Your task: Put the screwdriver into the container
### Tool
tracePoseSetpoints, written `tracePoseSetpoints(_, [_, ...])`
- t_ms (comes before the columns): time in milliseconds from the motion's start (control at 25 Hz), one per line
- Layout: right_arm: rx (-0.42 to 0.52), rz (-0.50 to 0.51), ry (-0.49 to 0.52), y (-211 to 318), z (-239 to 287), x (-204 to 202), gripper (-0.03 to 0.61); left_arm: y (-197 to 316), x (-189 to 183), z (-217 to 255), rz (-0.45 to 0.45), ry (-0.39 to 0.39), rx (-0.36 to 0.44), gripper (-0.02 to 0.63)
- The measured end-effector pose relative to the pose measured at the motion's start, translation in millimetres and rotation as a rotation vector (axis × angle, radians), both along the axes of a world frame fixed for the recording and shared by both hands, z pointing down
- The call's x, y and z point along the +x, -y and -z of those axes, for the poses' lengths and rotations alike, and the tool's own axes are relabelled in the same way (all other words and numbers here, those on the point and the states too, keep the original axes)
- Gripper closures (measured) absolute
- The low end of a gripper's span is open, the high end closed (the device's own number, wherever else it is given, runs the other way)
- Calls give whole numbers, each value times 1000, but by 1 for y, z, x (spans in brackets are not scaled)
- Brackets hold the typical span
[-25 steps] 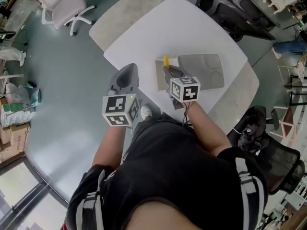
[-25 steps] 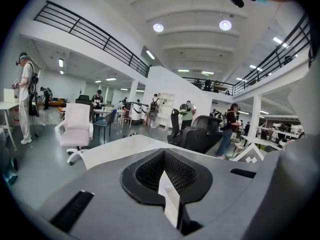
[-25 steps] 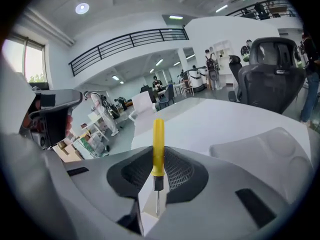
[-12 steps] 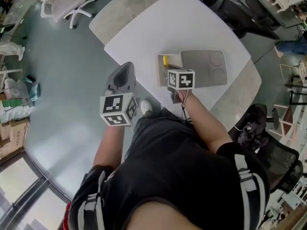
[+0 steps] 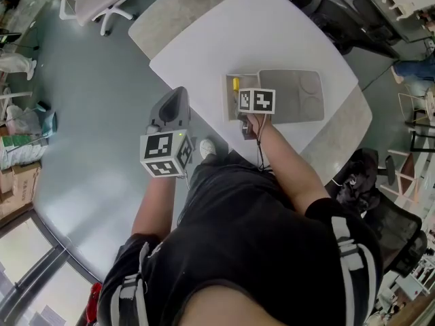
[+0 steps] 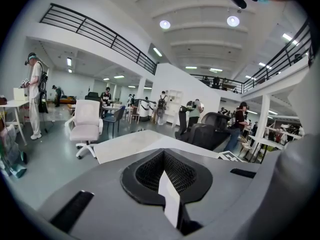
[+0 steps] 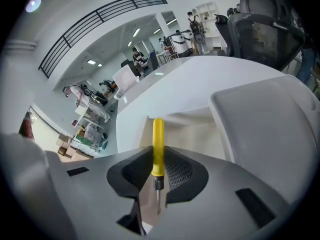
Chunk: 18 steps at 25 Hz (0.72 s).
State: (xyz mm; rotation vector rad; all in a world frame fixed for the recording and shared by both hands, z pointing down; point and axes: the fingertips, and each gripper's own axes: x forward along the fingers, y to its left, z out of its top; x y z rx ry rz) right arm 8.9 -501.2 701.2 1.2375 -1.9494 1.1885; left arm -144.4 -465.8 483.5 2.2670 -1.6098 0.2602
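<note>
The right tool [image 7: 157, 186] is clenched on the screwdriver [image 7: 158, 149]. Its own view shows the grip plainly: the thin metal shaft is pinched between the jaws and the yellow handle sticks out ahead, towards the far side of the counter [image 7: 200, 84]. Beyond the handle lies the container [image 7: 265, 129], with a beige compartment straight ahead and a wider grey part to the right.

The head view hides that grip behind the marker cube; only the yellow handle end shows past it. This view does place the screwdriver, though: it is over the beige compartment at the container's left end. Whether it touches the bottom cannot be told from either view. The head view also shows two round hollows in the grey part, which the right tool's view does not.

The left tool [image 6: 169, 194] is clenched on nothing, its jaws together. In the head view it hangs beside the counter's near edge, over the floor [image 5: 81, 114], well apart from the container. Its view looks across the room to a white chair [image 6: 86, 124] and standing people
</note>
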Motion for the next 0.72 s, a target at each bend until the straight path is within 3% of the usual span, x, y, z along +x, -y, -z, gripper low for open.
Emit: tracePoseSetpoints(720, [-155,8,-49,3,-34,-5,512,-12,-17,-8,44,-11,-17,607])
